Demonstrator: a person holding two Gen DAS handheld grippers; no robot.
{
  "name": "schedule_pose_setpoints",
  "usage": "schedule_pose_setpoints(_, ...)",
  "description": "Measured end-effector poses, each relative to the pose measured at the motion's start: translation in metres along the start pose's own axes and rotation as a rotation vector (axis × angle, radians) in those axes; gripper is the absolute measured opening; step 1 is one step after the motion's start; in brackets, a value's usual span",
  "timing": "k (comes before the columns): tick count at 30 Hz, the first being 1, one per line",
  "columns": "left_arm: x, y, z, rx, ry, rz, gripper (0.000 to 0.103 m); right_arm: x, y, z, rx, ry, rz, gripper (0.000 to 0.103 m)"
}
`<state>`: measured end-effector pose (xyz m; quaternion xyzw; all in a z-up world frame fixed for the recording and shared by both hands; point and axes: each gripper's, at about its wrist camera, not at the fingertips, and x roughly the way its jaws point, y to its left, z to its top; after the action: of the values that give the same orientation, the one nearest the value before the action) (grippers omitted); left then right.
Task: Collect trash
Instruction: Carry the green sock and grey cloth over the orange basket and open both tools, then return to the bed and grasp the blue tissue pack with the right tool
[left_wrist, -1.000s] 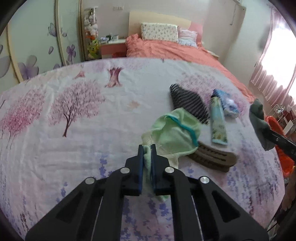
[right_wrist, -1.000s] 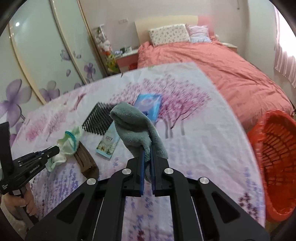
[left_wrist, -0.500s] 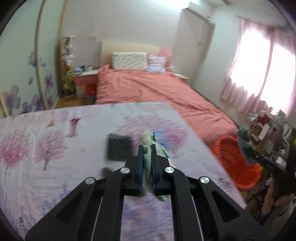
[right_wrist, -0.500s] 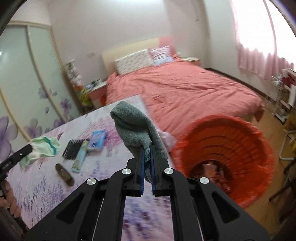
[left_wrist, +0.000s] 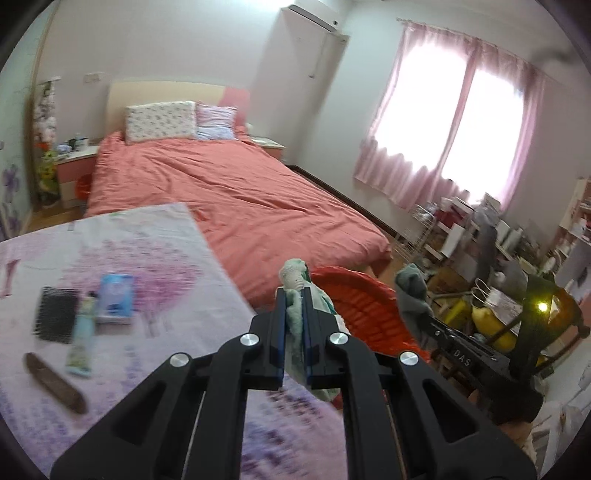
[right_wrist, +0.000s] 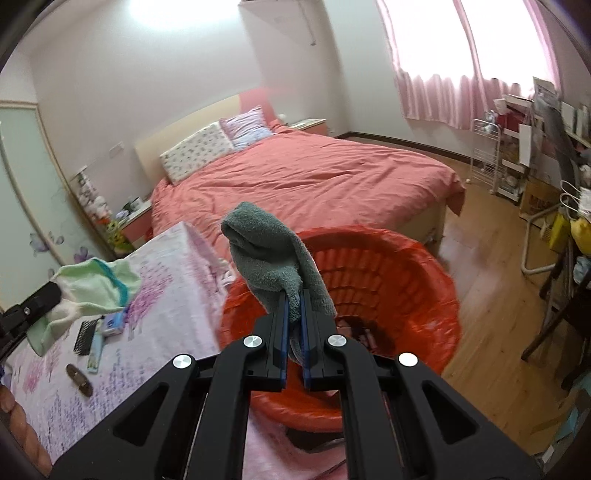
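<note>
The left gripper is clamped on a pale green cloth, which bunches above the pads and hangs below them. A second ago that cloth still trailed onto the flowered sheet beside the comb and tube; now it hangs clear of the sheet, in front of the near rim of the red basket. In the right wrist view the same cloth hangs over the sheet, left of the basket.

The right gripper is pressed shut on a grey-green towel, folded over above its tips. A second ago the towel was over the sheet with the basket off at the picture's right edge; now it hangs over the basket's open mouth, with some items dimly visible on the bottom. From the left wrist, the towel shows to the right of the basket.

On the sheet the comb, tube, blue packet and brown clip lie as before. Beyond stand the pink bed, pillows and curtained window.
</note>
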<state>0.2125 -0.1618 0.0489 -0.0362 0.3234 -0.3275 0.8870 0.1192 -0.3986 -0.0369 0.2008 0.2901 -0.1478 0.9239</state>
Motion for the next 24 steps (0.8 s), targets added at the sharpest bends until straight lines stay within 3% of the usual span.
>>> schedule_pose_setpoints(10, 0.07, -0.041, -0.01, 0.031, 0.074, -0.07, 0.012, 0.013, -0.028, 0.006, 0.061, 0.005, -0.01, 0.008)
schedule_pose_setpoints(11, 0.078, -0.042, -0.012, 0.032, 0.086, -0.062, 0.015, 0.015, -0.029, 0.006, 0.06, 0.01, -0.005, 0.01)
schedule_pose_setpoints(13, 0.09, -0.042, -0.015, 0.039, 0.108, -0.041, 0.026, 0.022, -0.032, 0.005, 0.056, 0.029, -0.002, 0.035)
schedule_pose_setpoints(15, 0.097, -0.035, -0.019, 0.033, 0.134, -0.012, 0.04, 0.027, -0.032, 0.002, 0.048, 0.035, -0.006, 0.051)
schedule_pose_setpoints(19, 0.087, -0.005, -0.028, 0.032, 0.16, 0.065, 0.048, 0.023, -0.026, -0.005, 0.012, 0.033, -0.021, 0.052)
schedule_pose_setpoints(24, 0.038, 0.058, -0.042, 0.025, 0.133, 0.277, 0.063, 0.013, 0.008, -0.012, -0.062, 0.019, 0.013, 0.052)
